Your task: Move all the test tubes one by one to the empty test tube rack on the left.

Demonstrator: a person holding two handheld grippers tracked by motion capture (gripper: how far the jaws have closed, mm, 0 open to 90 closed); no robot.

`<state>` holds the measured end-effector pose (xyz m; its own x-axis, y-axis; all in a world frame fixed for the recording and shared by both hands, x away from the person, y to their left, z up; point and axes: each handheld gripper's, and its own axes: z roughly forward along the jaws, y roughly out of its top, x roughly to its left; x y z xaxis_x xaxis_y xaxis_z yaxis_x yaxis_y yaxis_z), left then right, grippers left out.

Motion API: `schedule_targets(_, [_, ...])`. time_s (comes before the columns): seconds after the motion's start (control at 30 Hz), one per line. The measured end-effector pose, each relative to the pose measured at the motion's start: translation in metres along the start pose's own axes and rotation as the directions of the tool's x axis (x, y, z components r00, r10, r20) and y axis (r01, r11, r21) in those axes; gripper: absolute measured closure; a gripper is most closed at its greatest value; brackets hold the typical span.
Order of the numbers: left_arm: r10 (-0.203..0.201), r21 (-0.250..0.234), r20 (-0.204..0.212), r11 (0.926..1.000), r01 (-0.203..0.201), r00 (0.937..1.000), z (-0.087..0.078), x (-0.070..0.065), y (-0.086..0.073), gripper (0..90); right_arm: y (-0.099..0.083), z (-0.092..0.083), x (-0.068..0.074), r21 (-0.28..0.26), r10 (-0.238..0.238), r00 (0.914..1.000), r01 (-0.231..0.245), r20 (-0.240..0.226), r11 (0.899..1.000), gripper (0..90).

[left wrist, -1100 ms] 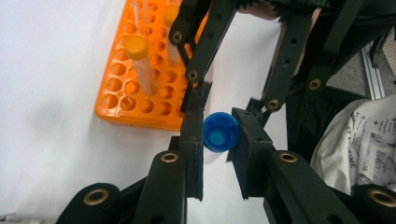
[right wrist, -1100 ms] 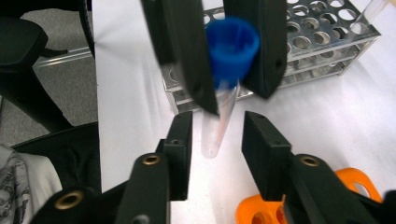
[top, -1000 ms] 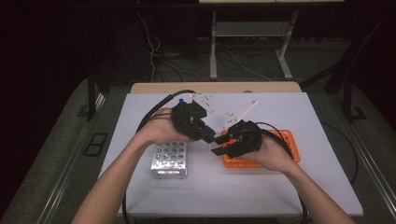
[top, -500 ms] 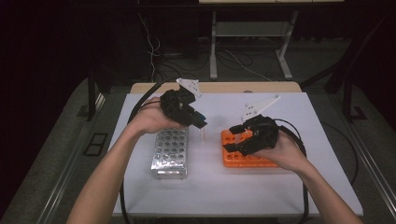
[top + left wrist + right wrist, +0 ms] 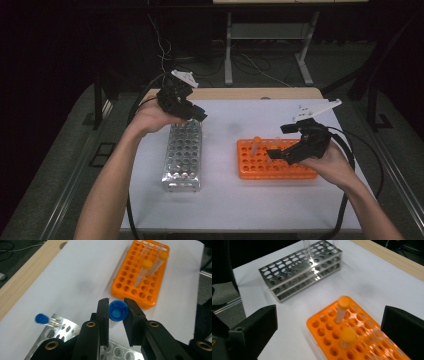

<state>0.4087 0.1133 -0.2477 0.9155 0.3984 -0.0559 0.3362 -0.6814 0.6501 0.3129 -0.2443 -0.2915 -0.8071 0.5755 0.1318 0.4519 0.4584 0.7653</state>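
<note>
Over the shiny metal rack [image 5: 182,155] at nine o'clock, my left fingers [image 5: 103,315] have carried a clamped blue-capped tube [image 5: 118,311]. My right fingers [image 5: 259,325], now apart, have let go above the orange plastic rack [image 5: 359,340].

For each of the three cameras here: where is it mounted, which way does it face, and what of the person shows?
High view: fixed above the person's side, facing forward and down on the white table; both forearms, left gripper, right gripper.
Left gripper view: rides the left gripper, looking past its jaws, shut on a blue-capped clear tube, toward the orange plastic rack.
Right gripper view: rides the right gripper, jaws wide apart, facing the perforated steel rack.
Shared: all views show both racks.
</note>
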Motion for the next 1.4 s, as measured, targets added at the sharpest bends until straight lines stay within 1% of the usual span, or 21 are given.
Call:
schedule_targets(0.1, [-0.026,-0.015,-0.015,0.9996,0.026,0.9995,0.001,0.007,-0.002,74.3,-0.006,-0.007,-0.006,0.001,0.017,0.9998,-0.017,0.014,1.0,0.3])
schedule_targets(0.17, [-0.037,-0.021,-0.023,0.9991,0.037,0.999,0.002,0.012,-0.003,74.3,-0.011,-0.01,-0.01,0.002,0.027,0.9994,-0.027,0.023,1.0,0.3])
schedule_targets(0.2, [-0.051,-0.031,-0.027,0.9983,0.05,0.9983,0.002,0.014,-0.003,74.3,-0.013,-0.012,-0.012,0.003,0.03,0.9992,-0.03,0.026,1.0,0.3])
schedule_targets(0.23, [-0.05,-0.03,-0.029,0.9983,0.049,0.9983,0.003,0.016,-0.003,74.4,-0.015,-0.013,-0.013,0.004,0.037,0.9989,-0.037,0.029,0.999,0.3])
schedule_targets(0.27, [-0.057,-0.033,-0.035,0.9979,0.056,0.9977,0.003,0.018,-0.003,74.4,-0.018,-0.015,-0.014,0.005,0.043,0.9986,-0.043,0.031,0.999,0.3])
schedule_targets(0.33, [-0.072,-0.036,-0.047,0.9968,0.071,0.9963,0.005,0.023,-0.004,74.4,-0.022,-0.017,-0.016,0.007,0.048,0.9982,-0.048,0.037,0.999,0.3])
schedule_targets(0.4, [-0.087,-0.028,-0.069,0.996,0.085,0.9938,0.007,0.027,-0.005,74.4,-0.027,-0.019,-0.019,0.007,0.056,0.9976,-0.057,0.041,0.998,0.3])
schedule_targets(0.47, [-0.1,-0.03,-0.078,0.9947,0.098,0.9919,0.01,0.032,-0.007,74.4,-0.032,-0.021,-0.021,0.002,0.063,0.997,-0.063,0.045,0.998,0.3])
schedule_targets(0.5, [-0.101,-0.025,-0.085,0.9948,0.099,0.9913,0.01,0.034,-0.008,74.5,-0.034,-0.022,-0.022,0.001,0.065,0.9968,-0.066,0.046,0.998,0.3])
schedule_targets(0.53, [-0.109,-0.031,-0.09,0.9938,0.107,0.99,0.011,0.036,-0.009,74.5,-0.037,-0.023,-0.023,0.001,0.071,0.9963,-0.071,0.049,0.997,0.3])
schedule_targets(0.6, [-0.119,-0.034,-0.093,0.9926,0.117,0.9885,0.013,0.04,-0.01,74.5,-0.041,-0.025,-0.024,-0.002,0.079,0.9954,-0.079,0.053,0.997,0.3])
schedule_targets(0.67, [-0.135,-0.051,-0.085,0.9901,0.131,0.9872,0.014,0.043,-0.012,74.4,-0.045,-0.026,-0.026,-0.002,0.084,0.9948,-0.084,0.057,0.996,0.3])
schedule_targets(0.73, [-0.136,-0.048,-0.088,0.9901,0.132,0.9868,0.017,0.046,-0.014,74.4,-0.049,-0.026,-0.027,0.001,0.092,0.994,-0.092,0.06,0.996,0.3])
schedule_targets(1.0, [-0.163,-0.035,-0.121,0.9866,0.159,0.9793,0.029,0.056,-0.022,74.4,-0.061,-0.021,-0.03,0.009,0.111,0.9922,-0.112,0.057,0.994,0.4])
schedule_targets(1.17, [-0.175,-0.044,-0.143,0.9845,0.17,0.9741,0.03,0.06,-0.024,74.4,-0.066,-0.022,-0.032,0.008,0.12,0.9911,-0.121,0.057,0.993,0.3])
schedule_targets(1.2, [-0.174,-0.039,-0.15,0.9847,0.17,0.9733,0.03,0.061,-0.025,74.4,-0.067,-0.022,-0.033,0.008,0.12,0.9911,-0.121,0.057,0.993,0.3])
schedule_targets(1.27, [-0.179,-0.04,-0.15,0.9838,0.175,0.9723,0.032,0.062,-0.026,74.5,-0.069,-0.022,-0.033,0.009,0.123,0.9907,-0.124,0.057,0.992,0.4])
schedule_targets(1.33, [-0.18,-0.031,-0.156,0.9837,0.177,0.9712,0.034,0.062,-0.027,74.4,-0.071,-0.022,-0.034,0.007,0.127,0.9903,-0.127,0.058,0.992,0.4])
schedule_targets(1.4, [-0.176,-0.025,-0.154,0.9844,0.174,0.9722,0.037,0.064,-0.029,74.4,-0.073,-0.022,-0.035,0.005,0.128,0.9901,-0.128,0.058,0.992,0.3])
